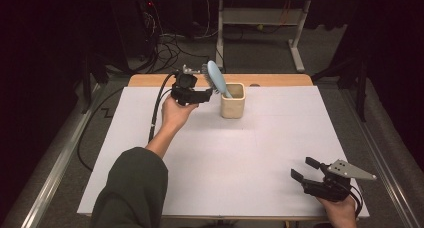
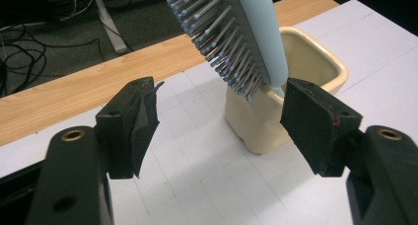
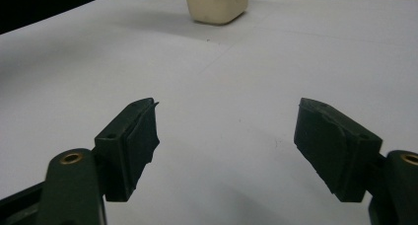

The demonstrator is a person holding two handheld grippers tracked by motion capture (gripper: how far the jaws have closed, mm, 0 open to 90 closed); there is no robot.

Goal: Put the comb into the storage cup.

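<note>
Count: one hairbrush (image 1: 216, 78), one cream cup (image 1: 233, 102), two grippers.
Brush place: handle end down in the cup, at 12 o'clock on the white sheet (image 1: 250, 153).
Brush axis: long axis tilted, head up toward 11 o'clock, bristles facing the left gripper (image 1: 204, 94).
Left gripper: jaws spread, gripping nothing, just beside the brush.
Right gripper (image 1: 306, 169): jaws spread, empty, at 4 o'clock.

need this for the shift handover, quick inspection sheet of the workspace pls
surface: white sheet over a wooden table.
job's things: blue hairbrush leaning handle-down in a cream cup.
clutter: nothing seen.
grippers: left hand-held gripper beside the brush, jaws open, not pressing on it; right hand-held gripper open at the near right corner, holding nothing.
cables: black cable trailing from the left one; loose wires on the floor.
surroundings: dark room, white table frame behind.
</note>
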